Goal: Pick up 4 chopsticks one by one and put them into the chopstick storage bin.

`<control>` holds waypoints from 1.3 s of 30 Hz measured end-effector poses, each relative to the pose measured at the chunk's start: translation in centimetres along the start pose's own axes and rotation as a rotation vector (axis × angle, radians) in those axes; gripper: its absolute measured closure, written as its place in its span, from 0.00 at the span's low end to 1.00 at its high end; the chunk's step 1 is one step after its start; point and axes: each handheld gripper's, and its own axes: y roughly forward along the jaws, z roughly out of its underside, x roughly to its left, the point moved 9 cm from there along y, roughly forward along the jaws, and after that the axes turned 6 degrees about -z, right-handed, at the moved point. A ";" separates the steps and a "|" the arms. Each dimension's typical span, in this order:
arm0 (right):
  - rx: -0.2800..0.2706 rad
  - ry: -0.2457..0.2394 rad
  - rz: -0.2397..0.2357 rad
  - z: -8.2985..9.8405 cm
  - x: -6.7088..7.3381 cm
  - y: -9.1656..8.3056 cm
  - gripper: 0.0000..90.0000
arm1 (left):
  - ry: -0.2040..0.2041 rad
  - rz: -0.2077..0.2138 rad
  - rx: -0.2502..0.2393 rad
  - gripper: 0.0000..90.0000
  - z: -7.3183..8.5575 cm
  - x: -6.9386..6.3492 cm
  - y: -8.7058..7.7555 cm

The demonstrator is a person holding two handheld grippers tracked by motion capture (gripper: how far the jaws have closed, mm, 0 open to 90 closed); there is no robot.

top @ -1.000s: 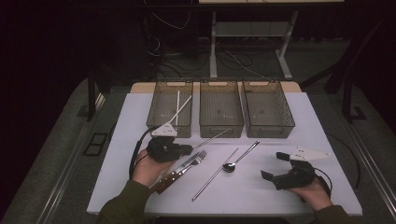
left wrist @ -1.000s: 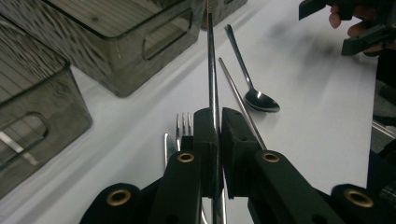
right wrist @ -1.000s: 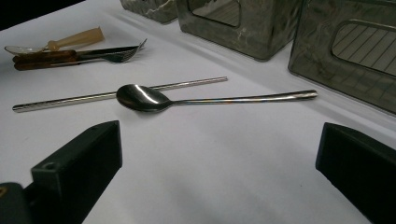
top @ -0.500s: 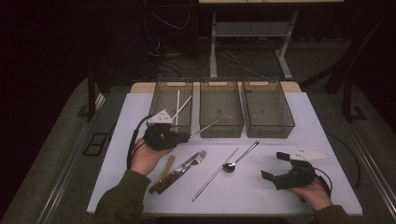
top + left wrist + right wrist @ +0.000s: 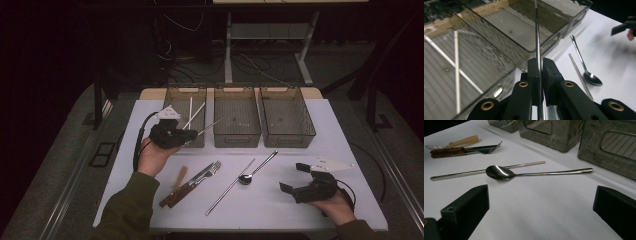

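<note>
High view: left tool (image 5: 186,137) grips a metal rod (image 5: 214,123), its long axis slanting up and right over the left bin (image 5: 172,95) toward the middle bin (image 5: 237,137); right tool (image 5: 298,178) rests open on the worktop (image 5: 350,130), well apart. Left gripper view shows the jaws clamped on the rod (image 5: 537,40) and two sticks (image 5: 456,72) lying in the left bin.

— Your desk (image 5: 350,130) is white. What colour are the three bins (image 5: 237,122) along its far edge?
— Smoky, see-through grey, with ribbed floors.
— And your tongs (image 5: 540,72)?
— Black, with brass-coloured rivets, pinching a silver chopstick (image 5: 537,32).
— The spoon (image 5: 499,173)?
— Shiny silver; its handle shows a rainbow tint. The fork (image 5: 461,150) has a brown wooden handle.
</note>
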 end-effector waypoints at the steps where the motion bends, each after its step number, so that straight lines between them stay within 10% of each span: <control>1: 0.003 0.008 -0.002 0.0 0.1 0.0 0.01 | -0.005 -0.005 -0.001 0.94 -0.1 0.2 0.0; 39: -0.008 0.000 0.001 -0.1 -0.1 -0.1 0.01 | -0.141 -0.211 0.044 0.94 -0.8 8.6 2.0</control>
